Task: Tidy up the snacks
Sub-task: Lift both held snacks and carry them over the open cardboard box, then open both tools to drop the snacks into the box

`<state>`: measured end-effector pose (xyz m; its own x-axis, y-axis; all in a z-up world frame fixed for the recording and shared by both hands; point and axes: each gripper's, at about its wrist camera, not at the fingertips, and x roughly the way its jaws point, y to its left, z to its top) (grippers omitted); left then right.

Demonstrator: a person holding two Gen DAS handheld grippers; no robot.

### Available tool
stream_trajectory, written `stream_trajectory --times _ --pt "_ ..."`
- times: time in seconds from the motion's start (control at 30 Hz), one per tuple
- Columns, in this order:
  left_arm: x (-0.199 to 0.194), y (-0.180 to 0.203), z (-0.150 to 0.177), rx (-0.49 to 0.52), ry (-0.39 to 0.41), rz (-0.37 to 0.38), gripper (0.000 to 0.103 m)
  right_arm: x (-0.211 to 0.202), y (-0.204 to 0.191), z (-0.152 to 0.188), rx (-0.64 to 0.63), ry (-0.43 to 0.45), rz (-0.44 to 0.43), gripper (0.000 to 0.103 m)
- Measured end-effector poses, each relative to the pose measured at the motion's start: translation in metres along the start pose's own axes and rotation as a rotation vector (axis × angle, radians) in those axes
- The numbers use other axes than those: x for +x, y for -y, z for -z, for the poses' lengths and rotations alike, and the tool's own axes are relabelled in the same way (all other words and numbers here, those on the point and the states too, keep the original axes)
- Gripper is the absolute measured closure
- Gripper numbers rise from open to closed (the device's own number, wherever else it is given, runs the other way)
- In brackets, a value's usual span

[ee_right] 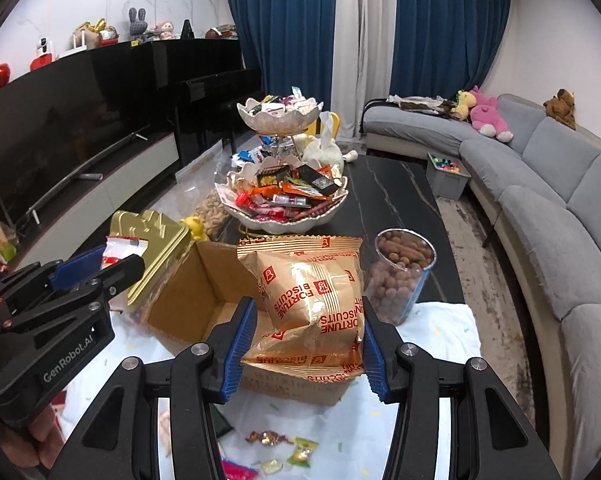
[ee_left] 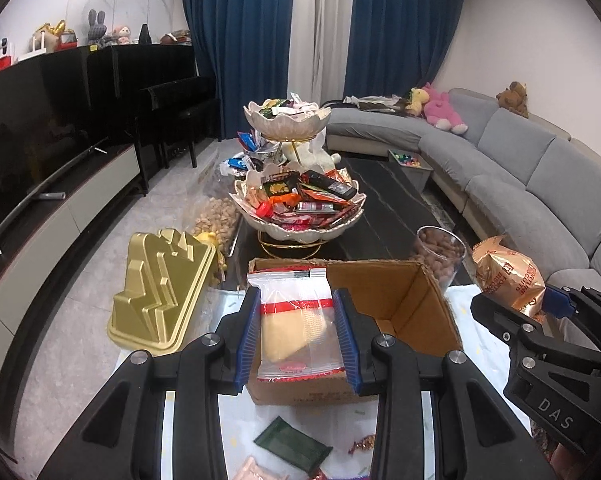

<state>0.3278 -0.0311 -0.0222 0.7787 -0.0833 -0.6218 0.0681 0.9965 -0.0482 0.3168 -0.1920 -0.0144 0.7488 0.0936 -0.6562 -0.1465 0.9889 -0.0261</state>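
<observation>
My left gripper [ee_left: 296,332] is shut on a clear snack packet with a red band and a pale yellow cake [ee_left: 290,322], held above the near left corner of an open cardboard box [ee_left: 412,312]. My right gripper [ee_right: 306,338] is shut on a gold bag of fortune biscuits [ee_right: 310,300], hanging over the same cardboard box [ee_right: 188,304]. In the left wrist view the right gripper [ee_left: 556,304] shows at the right with the gold bag [ee_left: 504,272]. The right wrist view has the left gripper [ee_right: 100,264] at the left with its clear packet [ee_right: 122,248].
A two-tier shell-shaped snack stand [ee_left: 296,204] full of wrapped sweets stands behind the box. A clear jar of nuts [ee_right: 400,276] sits right of the box, a gold tin [ee_left: 160,292] to its left. Loose candies [ee_right: 284,444] and a dark green packet [ee_left: 292,448] lie on the white cloth.
</observation>
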Motion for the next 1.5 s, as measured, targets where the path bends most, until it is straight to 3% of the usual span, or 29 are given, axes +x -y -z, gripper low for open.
stream_trajectory --times 0.3,0.77,0.83,0.9,0.93,1.0,1.03,1.2,1.5 --pt "0.035 -0.006 -0.017 0.0 -0.032 0.005 0.067 0.036 -0.001 -0.014 -0.001 -0.047 -0.008 0.053" --pt "0.073 0.003 -0.017 0.021 -0.111 0.038 0.066 0.071 0.008 -0.013 0.004 -0.126 -0.017 0.052" --pt "0.075 0.004 -0.016 0.017 -0.12 0.041 0.06 0.071 0.008 -0.013 -0.002 -0.125 -0.021 0.052" --pt "0.074 0.004 -0.015 0.015 -0.119 0.04 0.042 0.071 0.009 -0.013 -0.008 -0.12 -0.01 0.049" --pt "0.073 0.004 -0.015 0.017 -0.113 0.036 0.039 0.07 0.009 -0.014 -0.012 -0.118 0.0 0.047" --pt "0.07 0.003 -0.015 0.022 -0.106 0.025 0.035 0.068 0.01 -0.014 -0.015 -0.112 0.017 0.027" --pt "0.069 0.001 -0.014 0.019 -0.108 0.02 0.033 0.067 0.011 -0.014 -0.015 -0.104 0.03 0.024" --pt "0.06 -0.007 -0.016 0.001 -0.101 -0.004 0.017 0.059 0.016 -0.016 0.006 -0.095 0.062 0.022" --pt "0.034 -0.015 -0.015 0.001 -0.081 -0.031 0.012 0.033 0.011 -0.015 0.022 -0.062 0.074 0.022"
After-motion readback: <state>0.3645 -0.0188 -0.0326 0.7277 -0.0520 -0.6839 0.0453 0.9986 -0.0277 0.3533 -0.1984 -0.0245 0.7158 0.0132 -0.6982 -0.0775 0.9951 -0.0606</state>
